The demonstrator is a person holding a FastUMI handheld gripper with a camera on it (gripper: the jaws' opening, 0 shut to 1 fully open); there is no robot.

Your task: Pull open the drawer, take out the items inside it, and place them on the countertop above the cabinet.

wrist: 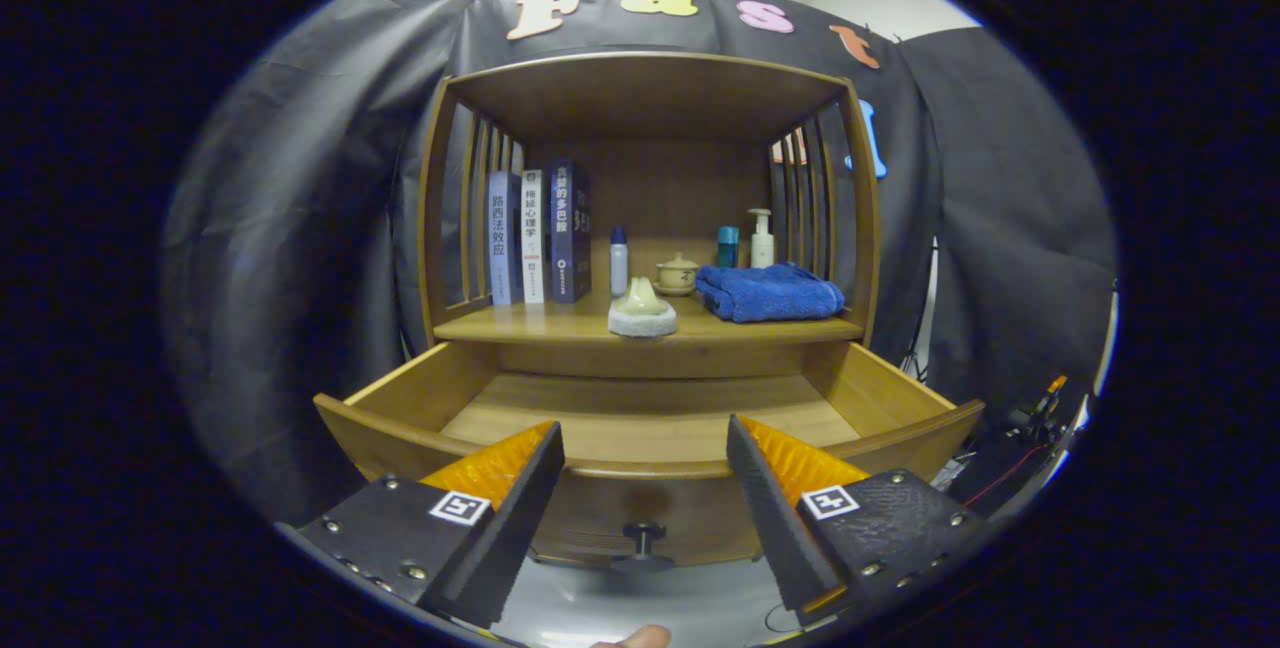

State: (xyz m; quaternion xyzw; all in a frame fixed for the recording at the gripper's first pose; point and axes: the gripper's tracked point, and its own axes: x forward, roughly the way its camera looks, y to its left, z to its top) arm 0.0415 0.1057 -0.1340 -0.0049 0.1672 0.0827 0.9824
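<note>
The wooden drawer (pixel 400 388) of the cabinet stands pulled open, its bare floor showing just beyond my fingers. Its dark knob (pixel 645 534) sits on the front panel between and below the fingertips. My gripper (pixel 645 443) is open above the drawer's front rim, with nothing between its fingers. On the countertop (pixel 540 326) above the drawer, at its front edge, rests a small pale object on a white base (pixel 642 310). A folded blue towel (pixel 768 291) lies to its right.
Three upright books (pixel 540 233) stand at the shelf's left. A small white bottle (pixel 619 262), a lidded cup (pixel 677 274), a teal bottle (pixel 728 246) and a pump bottle (pixel 762 238) line the back. Slatted side walls and a top board enclose the shelf. A fingertip (pixel 632 637) shows below.
</note>
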